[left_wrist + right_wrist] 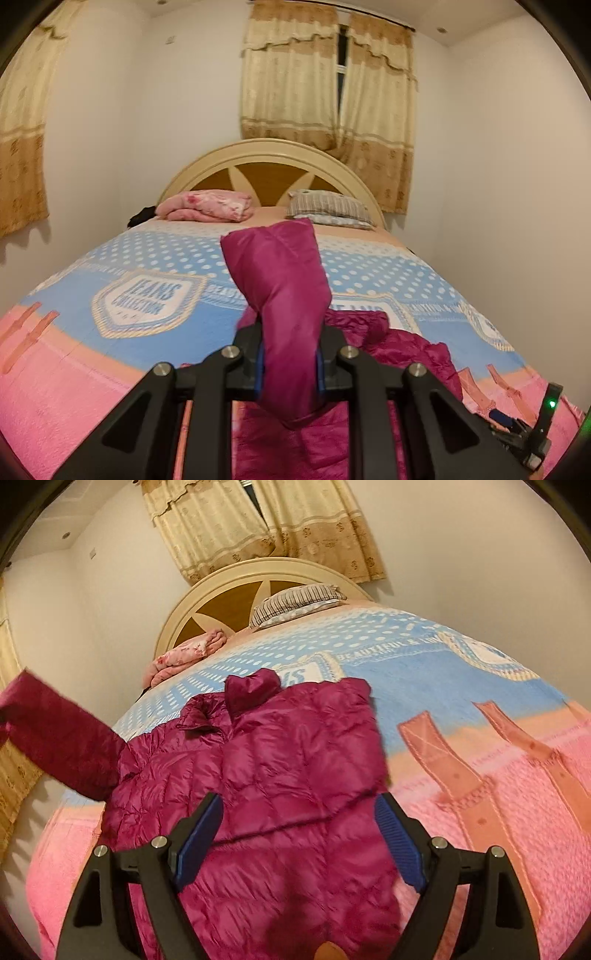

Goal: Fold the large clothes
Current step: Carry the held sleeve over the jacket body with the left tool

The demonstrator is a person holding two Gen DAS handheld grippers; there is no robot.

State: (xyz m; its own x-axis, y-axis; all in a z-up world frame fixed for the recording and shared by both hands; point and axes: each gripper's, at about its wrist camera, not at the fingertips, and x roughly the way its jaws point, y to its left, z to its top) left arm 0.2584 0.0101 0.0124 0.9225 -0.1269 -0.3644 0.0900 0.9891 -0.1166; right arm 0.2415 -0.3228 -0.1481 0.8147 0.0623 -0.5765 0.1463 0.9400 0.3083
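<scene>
A magenta quilted puffer jacket [273, 760] lies spread on the bed, collar toward the headboard. My left gripper [290, 354] is shut on one of its sleeves [280, 280], which stands up from between the blue pads, lifted above the bed. In the right wrist view that raised sleeve [55, 731] stretches off to the left edge. My right gripper [299, 834] hovers open over the jacket's lower body, its blue pads [201, 834] wide apart with only the fabric below them. The other sleeve lies folded over the jacket's chest.
The bed has a blue, dotted and pink cover [147, 295] and a cream arched headboard [269, 155]. A pink folded blanket [207, 206] and striped pillows [328, 206] lie at the head. Walls stand close on both sides. The other gripper's body [532, 432] shows at lower right.
</scene>
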